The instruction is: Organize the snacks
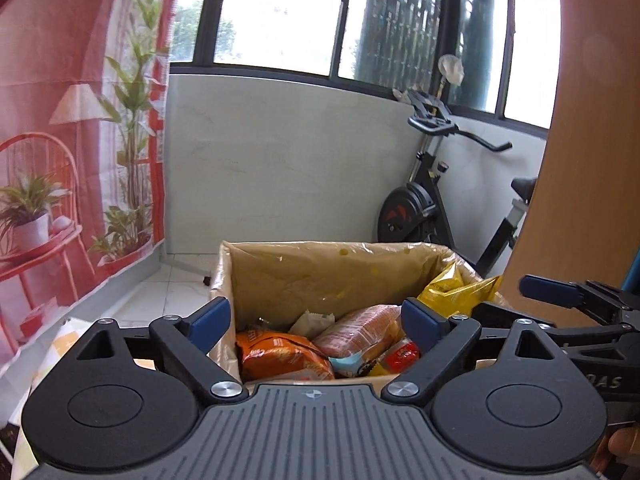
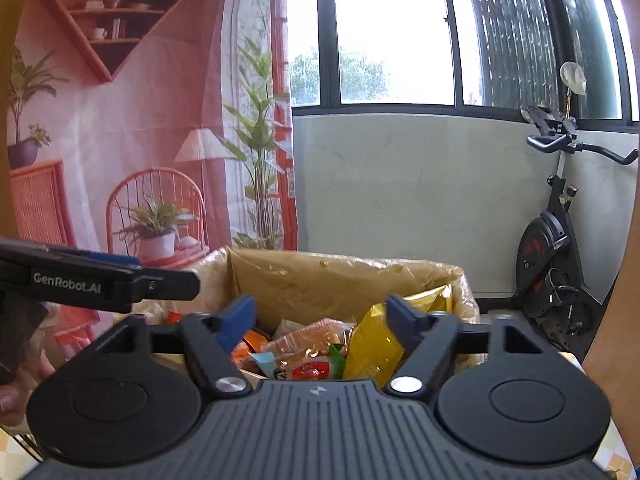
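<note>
**Two open grippers above a lined snack box**

Two hand-held grippers hover at the near edge of a brown cardboard box lined with clear plastic film (image 1: 320, 276), which holds the snacks. Left gripper (image 1: 316, 322): blue-padded jaws spread wide, nothing between them. Right gripper (image 2: 320, 318): jaws likewise spread and holding nothing; in the left wrist view only its side appears at the right margin (image 1: 560, 292), cut off by the frame.

Inside the box, seen from the left wrist, lie an orange crinkled foil packet (image 1: 280, 354), a clear-wrapped loaf-shaped pack of brown biscuits (image 1: 360, 332) leaning across it, a small red packet (image 1: 402, 354) partly hidden behind the right finger pad, and a yellow glossy foil bag (image 1: 456, 290) standing against the right-hand wall. Printed labels are too blurred to read. The near wall of the box and the lower parts of every packet are hidden by the gripper bodies.

From the right wrist, the yellow bag (image 2: 374, 344) sits just beside the right finger, and a green scrap among the wrappers cannot be identified.

Behind the box stand a pale wall, dark-framed windows, a black exercise bike (image 1: 424, 200) partly masked by a curved tan wooden panel (image 1: 580, 160), and a pink printed backdrop cloth (image 1: 72, 120).
</note>
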A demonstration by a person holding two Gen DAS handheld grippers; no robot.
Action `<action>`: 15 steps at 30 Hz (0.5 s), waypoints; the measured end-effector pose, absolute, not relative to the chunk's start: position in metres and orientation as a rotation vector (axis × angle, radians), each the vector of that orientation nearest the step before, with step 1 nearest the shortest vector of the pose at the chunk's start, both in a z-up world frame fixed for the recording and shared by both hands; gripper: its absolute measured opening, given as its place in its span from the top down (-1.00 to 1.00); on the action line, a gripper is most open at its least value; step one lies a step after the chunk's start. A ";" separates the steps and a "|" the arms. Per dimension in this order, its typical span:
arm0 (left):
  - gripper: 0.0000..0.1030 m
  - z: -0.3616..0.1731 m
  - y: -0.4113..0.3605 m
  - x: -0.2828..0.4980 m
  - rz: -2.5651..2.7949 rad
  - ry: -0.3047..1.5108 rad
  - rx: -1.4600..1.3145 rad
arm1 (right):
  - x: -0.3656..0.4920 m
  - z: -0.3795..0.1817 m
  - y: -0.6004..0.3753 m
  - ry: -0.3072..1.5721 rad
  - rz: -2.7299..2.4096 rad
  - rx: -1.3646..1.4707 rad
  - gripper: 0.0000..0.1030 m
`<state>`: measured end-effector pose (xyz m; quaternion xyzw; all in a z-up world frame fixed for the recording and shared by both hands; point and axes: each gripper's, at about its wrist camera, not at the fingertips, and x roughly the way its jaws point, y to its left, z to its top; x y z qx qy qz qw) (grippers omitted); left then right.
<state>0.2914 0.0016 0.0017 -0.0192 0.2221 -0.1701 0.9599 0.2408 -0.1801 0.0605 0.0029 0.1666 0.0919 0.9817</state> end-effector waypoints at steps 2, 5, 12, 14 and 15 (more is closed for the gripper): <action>-0.83 0.010 0.007 0.281 -0.348 0.443 -0.056 | 0.232 0.070 -0.179 0.329 0.185 0.021 -0.84; -0.85 0.021 0.011 0.258 -0.320 0.423 -0.042 | 0.215 0.083 -0.180 0.335 0.197 0.051 -0.96; -0.85 0.050 0.006 0.204 -0.219 0.377 0.123 | 0.161 0.113 -0.179 0.301 0.155 0.084 -1.00; -0.85 0.058 0.007 0.190 -0.203 0.365 0.151 | 0.144 0.123 -0.180 0.281 0.154 0.102 -1.00; -0.85 0.062 0.008 0.184 -0.196 0.357 0.156 | 0.136 0.127 -0.180 0.272 0.156 0.112 -1.00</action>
